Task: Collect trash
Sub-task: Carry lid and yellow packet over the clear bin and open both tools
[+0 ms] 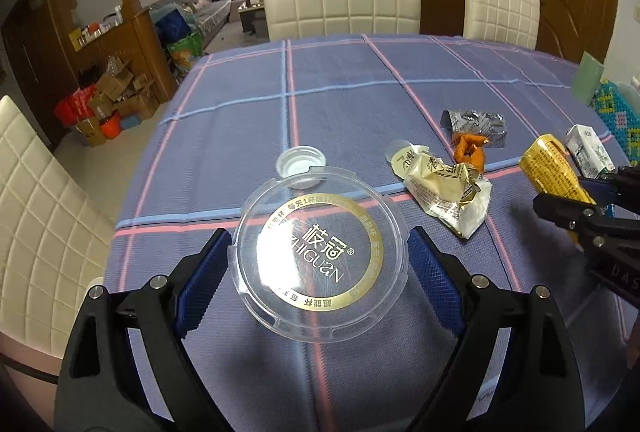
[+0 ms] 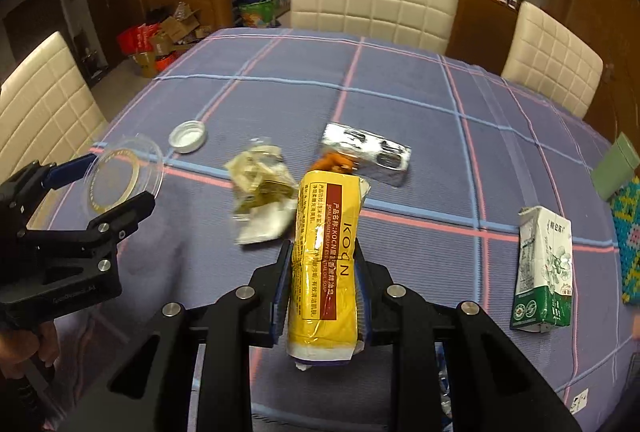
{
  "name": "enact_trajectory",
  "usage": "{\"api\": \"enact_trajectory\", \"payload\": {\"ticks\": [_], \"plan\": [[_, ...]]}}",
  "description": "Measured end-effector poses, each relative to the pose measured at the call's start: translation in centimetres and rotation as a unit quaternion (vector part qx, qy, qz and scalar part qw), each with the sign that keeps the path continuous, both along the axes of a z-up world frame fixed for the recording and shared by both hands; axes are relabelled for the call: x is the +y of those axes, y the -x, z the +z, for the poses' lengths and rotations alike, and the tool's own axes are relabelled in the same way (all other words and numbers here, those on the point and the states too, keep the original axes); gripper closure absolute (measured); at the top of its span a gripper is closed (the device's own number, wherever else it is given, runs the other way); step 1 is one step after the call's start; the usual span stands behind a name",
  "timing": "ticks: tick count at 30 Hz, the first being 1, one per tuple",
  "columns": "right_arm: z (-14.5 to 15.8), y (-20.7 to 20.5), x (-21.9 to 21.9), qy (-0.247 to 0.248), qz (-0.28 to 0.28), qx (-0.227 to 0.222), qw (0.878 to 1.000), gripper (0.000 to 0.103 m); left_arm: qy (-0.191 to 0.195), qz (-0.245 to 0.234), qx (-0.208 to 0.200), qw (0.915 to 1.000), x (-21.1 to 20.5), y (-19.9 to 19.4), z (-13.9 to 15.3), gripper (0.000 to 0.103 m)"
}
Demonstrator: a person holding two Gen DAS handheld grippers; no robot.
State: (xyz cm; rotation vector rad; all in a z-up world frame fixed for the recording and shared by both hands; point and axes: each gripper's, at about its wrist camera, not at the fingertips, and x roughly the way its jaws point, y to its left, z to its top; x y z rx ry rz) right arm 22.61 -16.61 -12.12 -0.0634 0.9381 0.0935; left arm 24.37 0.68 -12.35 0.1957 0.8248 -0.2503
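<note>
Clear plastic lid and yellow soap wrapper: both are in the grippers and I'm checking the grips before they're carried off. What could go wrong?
The clear lid is pinched only at its edges by the left gripper; it could flex and pop out. The yellow wrapper in the right gripper is soft and may slip.

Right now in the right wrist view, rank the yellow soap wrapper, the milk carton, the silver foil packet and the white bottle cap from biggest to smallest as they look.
1. yellow soap wrapper, though it sits nearest the camera
2. milk carton
3. silver foil packet
4. white bottle cap
</note>
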Motion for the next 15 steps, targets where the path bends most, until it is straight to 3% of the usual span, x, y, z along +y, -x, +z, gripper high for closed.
{"api": "enact_trajectory", "payload": {"ticks": [15], "plan": [[1.8,0.3,8.5,0.029,0.069,-0.022,0.997,0.076,0.018,0.044,-0.028,0.9985,7.2,2.7,1.9,0.016]]}}
